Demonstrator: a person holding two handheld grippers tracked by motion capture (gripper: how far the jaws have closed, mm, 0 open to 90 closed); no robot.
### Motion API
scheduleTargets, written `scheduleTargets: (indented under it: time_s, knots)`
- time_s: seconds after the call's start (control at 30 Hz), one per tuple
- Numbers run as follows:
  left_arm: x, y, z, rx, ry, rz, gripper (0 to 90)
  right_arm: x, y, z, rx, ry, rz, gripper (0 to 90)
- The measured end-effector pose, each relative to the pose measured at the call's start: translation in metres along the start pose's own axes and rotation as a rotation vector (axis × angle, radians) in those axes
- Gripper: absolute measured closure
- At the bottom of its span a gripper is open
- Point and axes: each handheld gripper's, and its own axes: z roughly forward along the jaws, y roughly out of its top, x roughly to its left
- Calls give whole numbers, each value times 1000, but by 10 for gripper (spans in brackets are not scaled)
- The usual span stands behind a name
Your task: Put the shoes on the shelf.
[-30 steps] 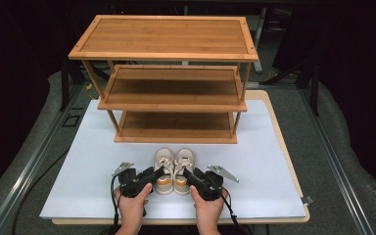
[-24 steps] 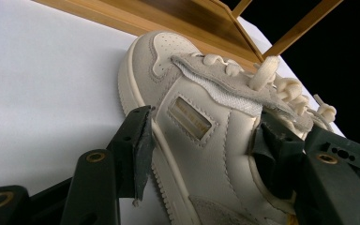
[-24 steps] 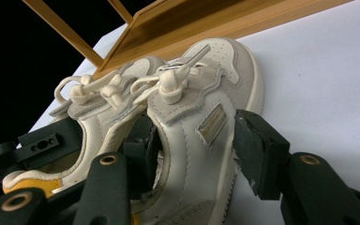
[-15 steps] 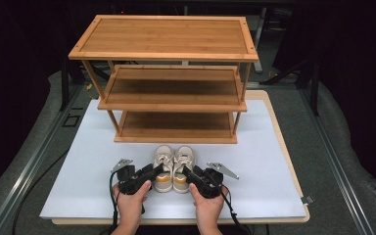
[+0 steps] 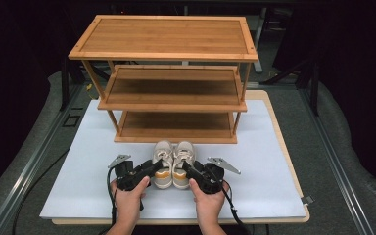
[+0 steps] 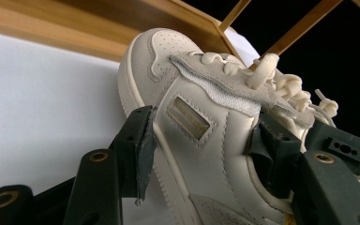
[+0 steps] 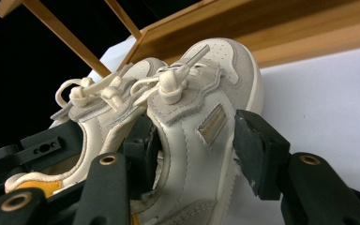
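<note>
**A shoe in each gripper, in front of the rack**

You have the pair of small cream sneakers side by side near the front of the white counter (image 5: 78, 196), just ahead of the wooden shoe rack (image 5: 164, 58). Your left gripper (image 5: 149, 170) is clamped across the left shoe (image 5: 163, 164): in the left gripper view one pad presses the outer side wall by the sole and the other sits inside the collar. Your right gripper (image 5: 188, 170) mirrors that on the right shoe (image 5: 182, 164), one jaw on the outer side, the other down in the opening, at a middling width set by the shoe wall between them.

Gripping each shoe through its collar gives you a firm wall to pinch and keeps the toes pointing at the rack, so both can probably go in toe first. The shelves look empty; the bottom shelf (image 5: 176, 125) is nearest. Keep the pair level and parallel so the laces do not snag the frame.
</note>
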Motion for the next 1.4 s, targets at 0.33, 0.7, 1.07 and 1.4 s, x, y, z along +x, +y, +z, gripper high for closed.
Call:
scheduleTargets:
  time_s: [0.33, 0.7, 1.07, 1.4]
  knots:
    - [-10, 17, -10, -8, 5, 1, 462, 14, 15, -4, -25, -2, -5, 513]
    - [-21, 36, -16, -4, -1, 22, 464, 23, 32, -12, -34, -9, -8, 513]
    - [-32, 53, -23, -26, -11, 27, 467, 34, 49, -20, -62, 7, -25, 513]
    - [-36, 66, -27, -35, -17, 22, 470, 41, 61, -21, -60, 17, -24, 513]
